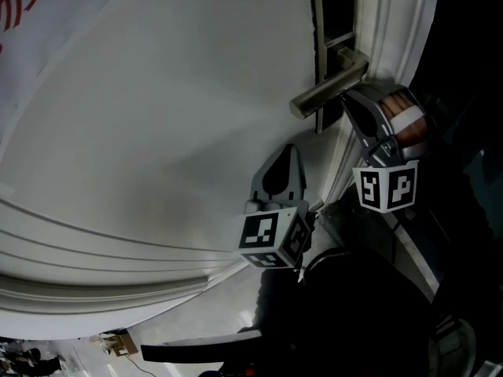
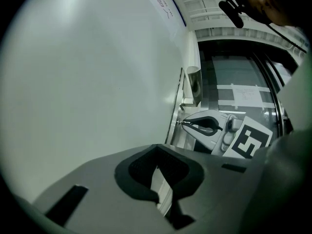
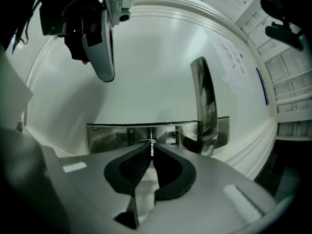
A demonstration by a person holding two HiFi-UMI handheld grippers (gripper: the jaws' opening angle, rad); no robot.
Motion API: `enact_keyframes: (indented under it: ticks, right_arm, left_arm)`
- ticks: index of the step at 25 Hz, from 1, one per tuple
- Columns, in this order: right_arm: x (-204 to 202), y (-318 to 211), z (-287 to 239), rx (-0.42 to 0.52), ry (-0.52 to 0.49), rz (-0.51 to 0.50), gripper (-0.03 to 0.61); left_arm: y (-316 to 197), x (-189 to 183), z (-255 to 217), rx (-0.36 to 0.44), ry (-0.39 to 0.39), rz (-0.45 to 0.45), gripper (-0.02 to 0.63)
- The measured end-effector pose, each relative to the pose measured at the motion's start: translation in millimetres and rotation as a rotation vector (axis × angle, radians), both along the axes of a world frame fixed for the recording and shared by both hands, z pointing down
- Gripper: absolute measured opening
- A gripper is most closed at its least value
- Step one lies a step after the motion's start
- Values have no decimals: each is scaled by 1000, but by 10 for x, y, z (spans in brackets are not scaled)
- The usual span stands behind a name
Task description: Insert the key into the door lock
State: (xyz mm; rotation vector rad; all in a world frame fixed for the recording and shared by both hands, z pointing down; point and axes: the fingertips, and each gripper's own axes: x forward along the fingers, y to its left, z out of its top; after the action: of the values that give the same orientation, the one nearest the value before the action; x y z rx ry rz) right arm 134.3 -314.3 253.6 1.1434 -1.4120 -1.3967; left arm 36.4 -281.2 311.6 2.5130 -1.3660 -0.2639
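The white door (image 1: 157, 116) carries a metal lever handle (image 1: 330, 83) on a steel lock plate (image 3: 117, 134). My right gripper (image 1: 346, 100), held by a hand (image 1: 405, 116), is shut on a small key (image 3: 152, 148) whose blade points at the keyhole (image 3: 146, 141) on that plate, just below the handle (image 3: 204, 106). From the left gripper view the key tip (image 2: 183, 122) touches the plate. How deep it sits I cannot tell. My left gripper (image 1: 291, 149) hangs shut and empty close to the door, below and left of the handle.
A paper with red writing (image 1: 20, 6) is stuck on the door at upper left. The moulded door frame (image 1: 397, 22) runs right of the lock. A glass panel (image 2: 239, 91) lies beyond the door edge. A person's dark clothing fills the lower right.
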Motion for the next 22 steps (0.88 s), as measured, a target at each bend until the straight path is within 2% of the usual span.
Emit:
enact_keyframes:
  ticks: [6,8,10,12,13,17,18,20,22]
  right_arm:
    - [85,69,-32,-2,-21,29,25]
    - [166,130,-39,-4,-71,51,25]
    - [285,200,-51,-15,-165,79,23]
    - [413,284,-67,-35,-319,101,23]
    - [461,326,-75,-49,-428,99,20]
    - [521,431,10,-197,-996,25,2]
    - [516,446,54,-239,-1107,3,2]
    - [490,472,139,-309,-1256,-40,2]
    - [440,493,210,-370,-1334,-76,2]
  left_arm:
    - [-9,-8,-13,1,-6,0,2]
    - [-5,-25,-2,-4,-10,-4,2]
    - [-6,-31,20,-8,-17,-6,2]
    - [-6,-28,54,-14,-28,-6,2]
    - [-6,-21,73,-18,-35,-5,2]
    - [25,28,134,-27,-74,2,2]
    - [41,37,148,-31,-81,0,2]
    - [70,58,185,-38,-91,1,2]
    - [89,77,226,-46,-101,2,2]
